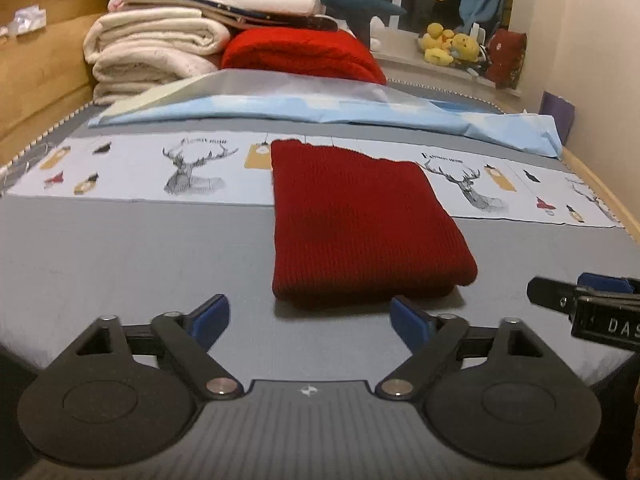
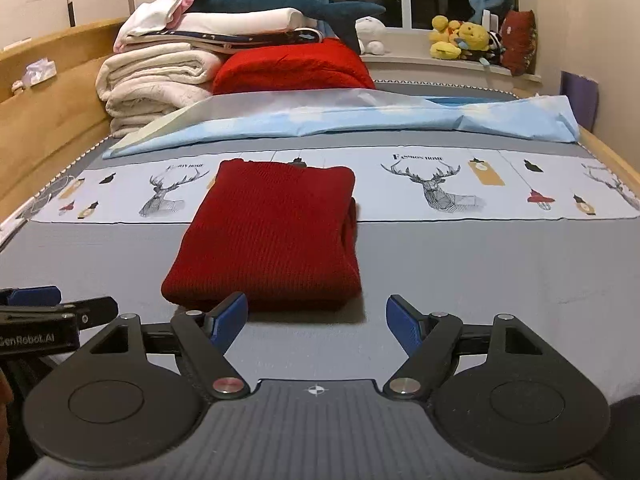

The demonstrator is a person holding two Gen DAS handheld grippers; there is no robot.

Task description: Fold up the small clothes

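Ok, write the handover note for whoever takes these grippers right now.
Left gripper: open, nothing between the pads, just short of the sweater's near edge.
Right gripper: open, empty, also at the near edge.
Dark red knit sweater: lies folded into a compact rectangle on the grey bedspread, touched by neither gripper.
Done: this piece looks folded.
Left: perhaps move it to the stack of folded linens at the headboard; no other unfolded garment is in view.

My left gripper [image 1: 310, 322] sits open w/ nothing between its blue pads [image 1: 210, 316]. Just ahead, a folded dark red knit [image 1: 356, 224] lies flat on the grey bed [image 1: 120, 256]. My right gripper [image 1: 580, 292] pokes in at right edge.
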